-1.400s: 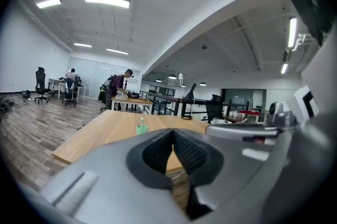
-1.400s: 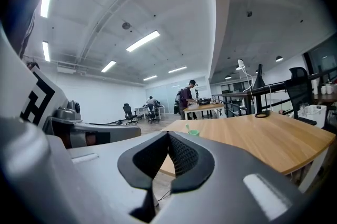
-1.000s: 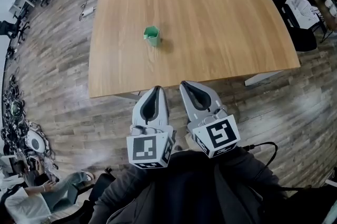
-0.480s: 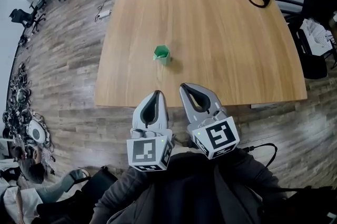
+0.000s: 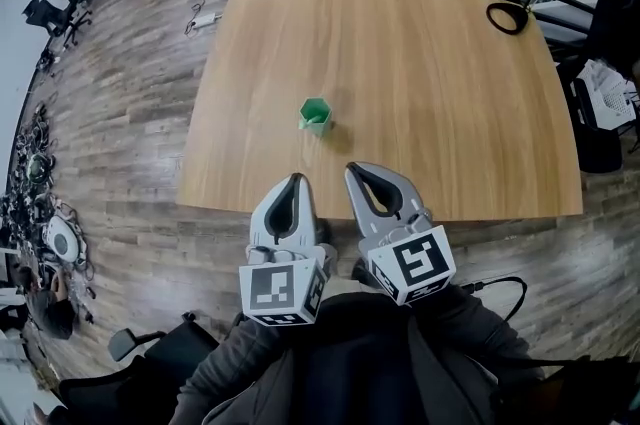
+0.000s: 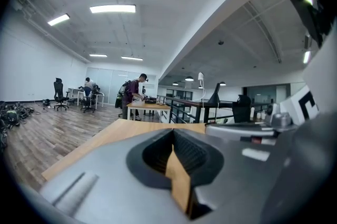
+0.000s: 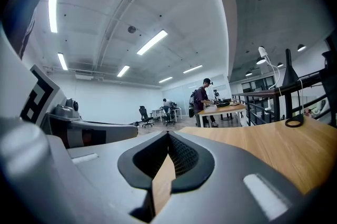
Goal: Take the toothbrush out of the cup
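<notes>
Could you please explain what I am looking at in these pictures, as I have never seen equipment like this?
There is no robot here: a person holds a hand-held claw in each hand. The head view comes from a camera on the person's head, looking down. The left claw and the right claw show at the bottom of it, each with a marker cube at its rear. The other two pictures come from cameras riding on each claw and looking along its jaws. Both claws are shut and hold nothing. On the wooden table stands a small green cup, apart from both claws. What is inside it is too small to tell. A black ring-shaped object lies near the far right corner.
</notes>
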{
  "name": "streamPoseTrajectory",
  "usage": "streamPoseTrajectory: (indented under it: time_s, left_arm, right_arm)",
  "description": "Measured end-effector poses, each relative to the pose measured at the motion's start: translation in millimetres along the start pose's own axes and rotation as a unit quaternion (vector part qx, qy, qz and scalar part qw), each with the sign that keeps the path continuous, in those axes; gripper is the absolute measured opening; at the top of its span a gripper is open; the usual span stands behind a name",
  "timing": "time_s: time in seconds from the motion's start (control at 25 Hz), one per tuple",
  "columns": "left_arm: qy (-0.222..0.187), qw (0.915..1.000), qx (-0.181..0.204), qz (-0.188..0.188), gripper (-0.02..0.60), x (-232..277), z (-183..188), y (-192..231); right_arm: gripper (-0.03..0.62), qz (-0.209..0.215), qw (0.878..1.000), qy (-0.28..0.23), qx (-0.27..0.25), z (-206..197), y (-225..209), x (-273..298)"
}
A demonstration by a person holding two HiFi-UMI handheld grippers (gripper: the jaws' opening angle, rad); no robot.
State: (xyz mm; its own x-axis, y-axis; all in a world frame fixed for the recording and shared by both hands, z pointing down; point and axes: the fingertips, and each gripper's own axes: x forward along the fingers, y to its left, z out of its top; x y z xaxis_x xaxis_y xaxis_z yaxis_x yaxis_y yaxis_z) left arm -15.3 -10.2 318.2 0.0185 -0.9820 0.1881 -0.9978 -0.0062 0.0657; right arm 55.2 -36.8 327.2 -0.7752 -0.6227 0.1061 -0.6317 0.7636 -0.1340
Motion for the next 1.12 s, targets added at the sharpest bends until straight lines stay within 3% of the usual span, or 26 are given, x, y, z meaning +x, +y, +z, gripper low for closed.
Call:
streamPoseTrajectory:
  time_s: [0.52, 0.88, 1.12]
  left_arm:
    - [0.033, 0.9991, -0.024, -0.009, 0.008, 46.2, -14.5, 52.2]
    - [0.002, 0.9985, -0.035, -0.041, 0.008, 87.9, 15.2, 97.1]
    - [-0.014, 0.9957, -0.038, -0.084, 0.008, 114.5, 32.7, 108.0]
  right_arm:
    - [0.002, -0.049, 0.998, 0.018, 0.024, -12.6, -19.5, 59.8]
    - [0.002, -0.078, 0.997, 0.011, 0.006, 7.6, -19.6, 115.6]
    - [0.002, -0.111, 0.994, 0.001, -0.015, 27.2, -24.3, 138.3]
